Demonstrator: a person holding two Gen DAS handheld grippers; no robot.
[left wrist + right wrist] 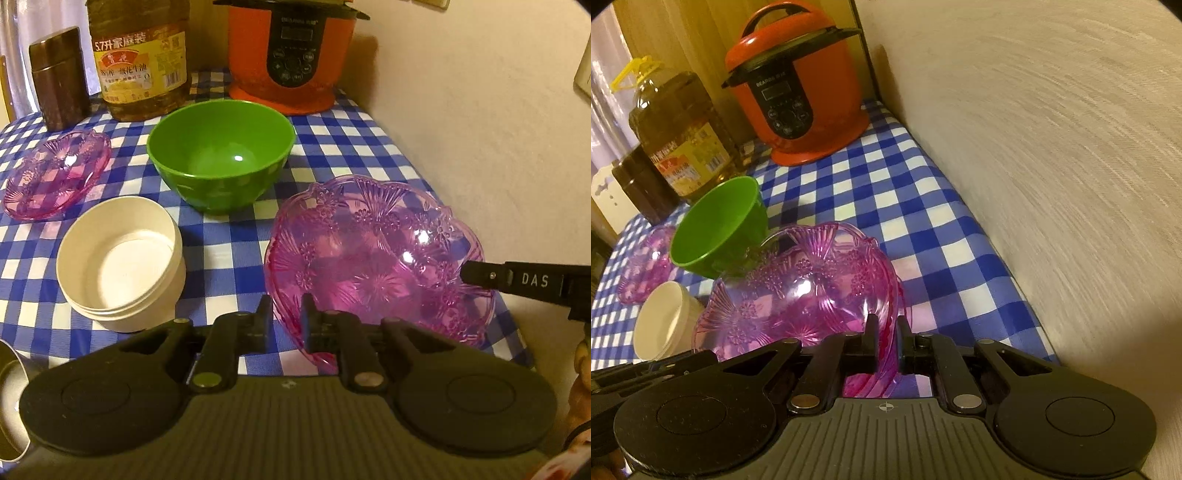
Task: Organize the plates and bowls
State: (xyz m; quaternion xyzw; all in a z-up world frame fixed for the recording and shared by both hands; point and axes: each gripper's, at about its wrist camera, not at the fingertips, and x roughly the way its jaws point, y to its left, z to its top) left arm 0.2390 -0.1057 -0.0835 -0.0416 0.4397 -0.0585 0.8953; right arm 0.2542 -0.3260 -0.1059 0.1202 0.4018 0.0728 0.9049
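A large pink see-through plate (369, 251) (805, 295) hangs tilted, low over the near right of the checked tablecloth (351, 140); whether it touches the cloth I cannot tell. Its left rim passes between the fingers of my left gripper (286, 314), with a sliver of cloth showing beside one finger, so the pads do not press it. My right gripper (886, 332) is shut on the opposite rim. Behind stand a green bowl (221, 155) and a white bowl (118, 258). A smaller pink plate (55, 173) lies at the far left.
At the back of the table stand a red rice cooker (291, 55), a big oil bottle (140, 66) and a brown canister (59, 77). A wall (480, 129) runs along the table's right side. A metal vessel (11, 398) shows at the bottom left.
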